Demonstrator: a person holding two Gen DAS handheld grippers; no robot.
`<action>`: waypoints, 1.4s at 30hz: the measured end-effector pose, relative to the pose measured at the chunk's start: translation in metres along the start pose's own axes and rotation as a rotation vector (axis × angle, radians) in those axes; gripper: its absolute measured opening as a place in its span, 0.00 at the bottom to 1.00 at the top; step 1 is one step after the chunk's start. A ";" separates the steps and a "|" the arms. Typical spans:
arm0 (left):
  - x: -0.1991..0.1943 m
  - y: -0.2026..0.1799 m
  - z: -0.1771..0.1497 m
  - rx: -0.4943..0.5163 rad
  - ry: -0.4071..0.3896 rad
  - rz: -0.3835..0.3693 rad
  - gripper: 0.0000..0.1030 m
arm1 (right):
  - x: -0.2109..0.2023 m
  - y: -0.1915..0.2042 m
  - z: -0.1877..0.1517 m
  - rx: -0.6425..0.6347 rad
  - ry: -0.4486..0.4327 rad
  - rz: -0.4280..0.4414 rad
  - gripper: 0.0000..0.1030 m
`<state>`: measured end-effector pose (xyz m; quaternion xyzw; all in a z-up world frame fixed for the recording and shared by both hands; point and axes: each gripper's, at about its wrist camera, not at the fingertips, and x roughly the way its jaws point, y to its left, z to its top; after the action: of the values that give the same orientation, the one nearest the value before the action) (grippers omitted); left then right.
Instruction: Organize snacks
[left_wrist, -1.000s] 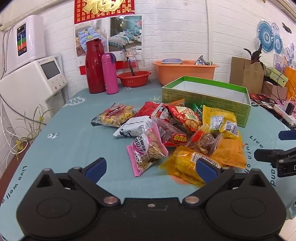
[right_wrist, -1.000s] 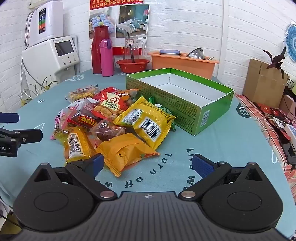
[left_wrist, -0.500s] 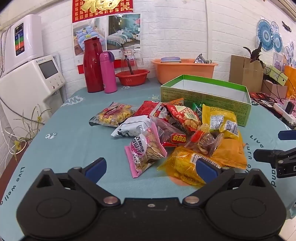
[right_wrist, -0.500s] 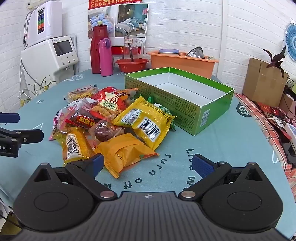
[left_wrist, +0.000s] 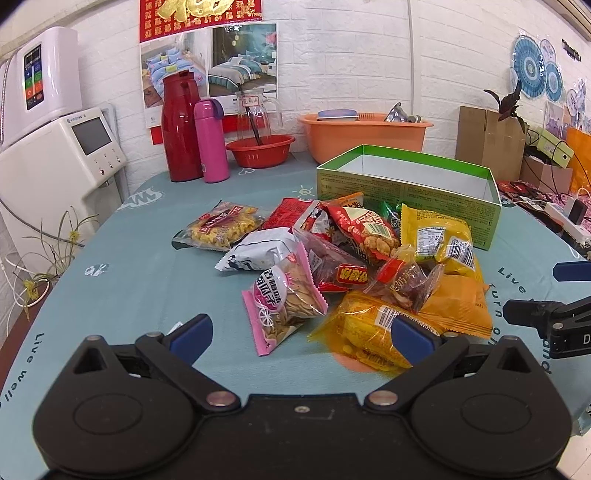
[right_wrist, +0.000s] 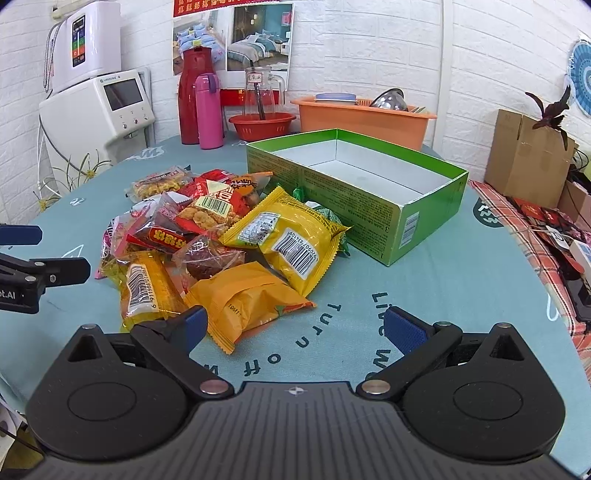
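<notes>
Snacks: a loose heap of packets (right_wrist: 221, 243) is lying on the teal surface (left_wrist: 140, 266), none sorted yet; in the right wrist view it is sitting at 10 o'clock from the right gripper.
Box: the green box (right_wrist: 354, 188) is standing open and empty at 12 o'clock in the right wrist view, its near wall just beside the heap, likely set there so packets are travelling only a short way.
Left gripper (left_wrist: 301, 332): it is hovering over the surface with jaws spread wide and nothing between them; the pink packet (left_wrist: 284, 299) is lying at 12 o'clock, just beyond the pads.
Right gripper (right_wrist: 295, 330): its jaws are also standing wide apart and empty, pointing at bare cloth; the orange packet (right_wrist: 247, 299) is lying just off its left pad.
Near packets: a clear yellow packet (left_wrist: 369, 328) is sitting partly behind the left gripper's right pad; a big yellow packet (right_wrist: 288, 240) is leaning on the heap near the box.
Spacing: each gripper is showing at the edge of the other's view, so the two are flanking the heap from either side, probably to work without crossing.
Stage: judging by the empty box, sorting is only beginning.
Next move: probably one gripper is about to close on an outer packet, since the edge ones are lying free and not pinned under others.
Risk: slick wrappers may be slipping from a shallow pinch.
Background: flasks (left_wrist: 195, 129) and basins (left_wrist: 362, 129) are standing at the far edge, clear of the work.
</notes>
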<state>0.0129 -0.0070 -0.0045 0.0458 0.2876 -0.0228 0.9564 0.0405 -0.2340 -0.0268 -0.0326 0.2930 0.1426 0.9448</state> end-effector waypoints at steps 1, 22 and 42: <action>0.000 0.000 0.000 -0.001 0.001 -0.001 1.00 | 0.000 0.000 0.000 0.000 0.001 0.000 1.00; 0.004 0.000 -0.001 -0.010 0.011 -0.009 1.00 | 0.002 0.002 -0.003 -0.002 0.004 -0.002 1.00; 0.011 0.006 -0.002 -0.026 0.029 -0.024 1.00 | 0.008 0.006 -0.001 -0.020 0.020 -0.002 1.00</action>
<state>0.0216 -0.0009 -0.0118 0.0299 0.3025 -0.0300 0.9522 0.0445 -0.2262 -0.0325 -0.0439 0.3009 0.1444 0.9416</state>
